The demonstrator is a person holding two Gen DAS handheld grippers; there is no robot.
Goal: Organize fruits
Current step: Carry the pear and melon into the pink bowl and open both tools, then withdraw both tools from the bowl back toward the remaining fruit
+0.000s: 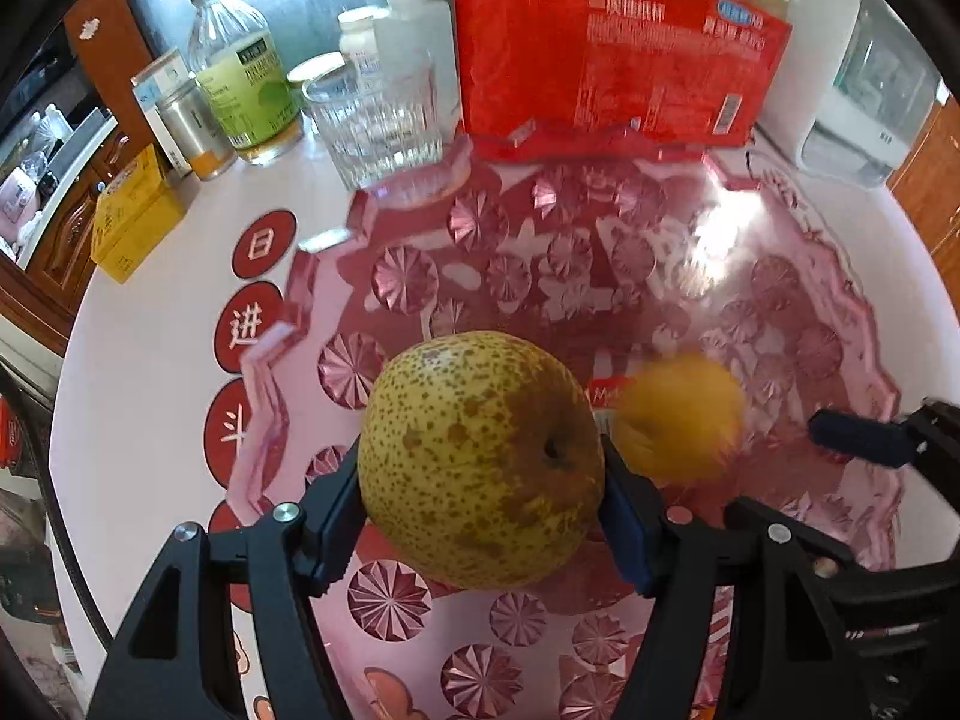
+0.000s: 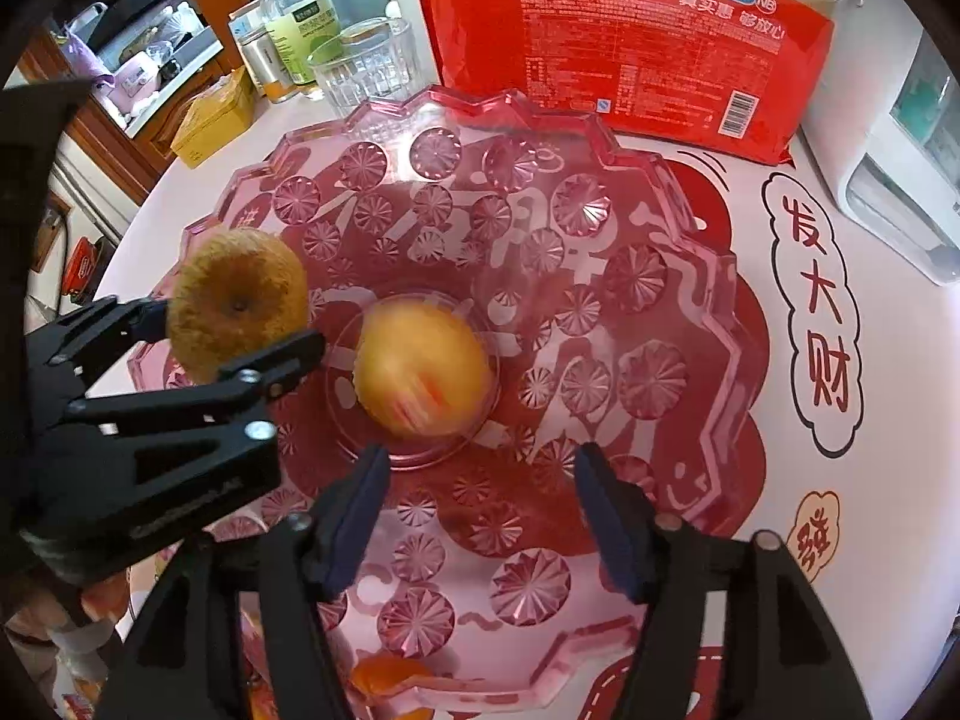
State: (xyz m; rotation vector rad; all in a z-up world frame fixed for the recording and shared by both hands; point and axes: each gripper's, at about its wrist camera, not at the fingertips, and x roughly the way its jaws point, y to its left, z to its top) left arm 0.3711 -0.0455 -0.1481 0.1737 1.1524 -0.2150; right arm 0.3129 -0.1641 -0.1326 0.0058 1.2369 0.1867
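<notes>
Lowering pear point(image 1: 480, 459), clamped in left tool point(image 1: 483, 510), over pink glass dish point(image 2: 690, 228) on desk. Right tool point(image 2: 480, 516) open, empty; orange fruit point(image 2: 423, 369) already lies at dish centre. Set pear beside it, release low to avoid rolling.

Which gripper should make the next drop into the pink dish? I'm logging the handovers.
Left. Its gripper grips the speckled pear above the pink dish, so it only needs to let go. The right gripper hangs with jaws apart and empty; the orange fruit already lies in the dish.
</notes>
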